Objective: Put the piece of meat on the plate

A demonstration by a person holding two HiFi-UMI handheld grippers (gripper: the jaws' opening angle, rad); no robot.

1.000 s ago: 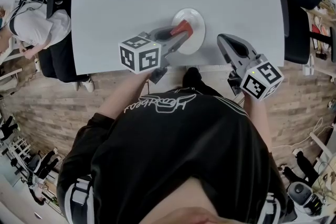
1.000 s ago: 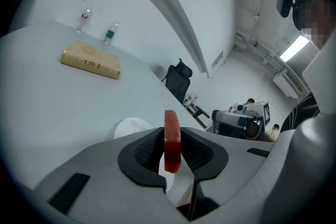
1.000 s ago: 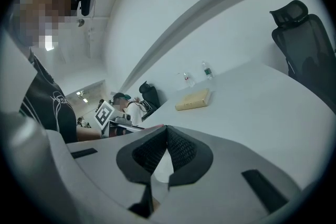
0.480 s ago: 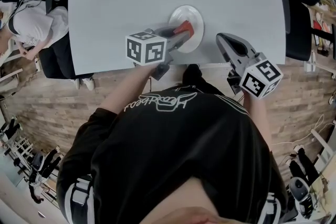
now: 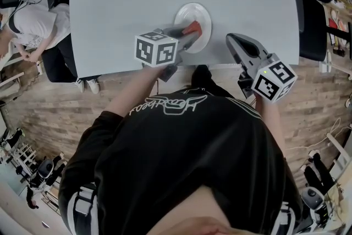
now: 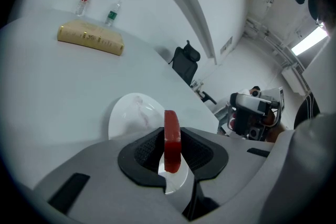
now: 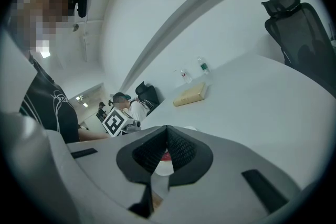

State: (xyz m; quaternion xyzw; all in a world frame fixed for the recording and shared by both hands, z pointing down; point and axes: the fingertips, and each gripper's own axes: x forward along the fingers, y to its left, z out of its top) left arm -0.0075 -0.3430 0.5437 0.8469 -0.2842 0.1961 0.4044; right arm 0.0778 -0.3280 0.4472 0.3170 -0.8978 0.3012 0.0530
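Note:
A red slab of meat [image 6: 171,140] stands on edge between the pads of my left gripper [image 6: 171,131], which is shut on it. The white plate [image 6: 131,113] lies just beyond and beneath the jaws. From the head view the meat [image 5: 193,27] hangs over the plate's [image 5: 201,12] near left part, with the left gripper [image 5: 191,31] reaching in from the left. Whether the meat touches the plate I cannot tell. My right gripper [image 5: 231,39] hovers by the table's front edge, right of the plate, its jaws [image 7: 167,132] together with nothing in them.
A tan box [image 6: 90,38] lies at the far side of the grey table [image 5: 121,3], with two small bottles [image 6: 111,14] behind it. An office chair [image 7: 296,23] stands at the table's right. A seated person [image 5: 33,25] is at the left.
My left gripper has sunk and moved a little to the right with the meat, closer over the plate. The right gripper has stayed where it was.

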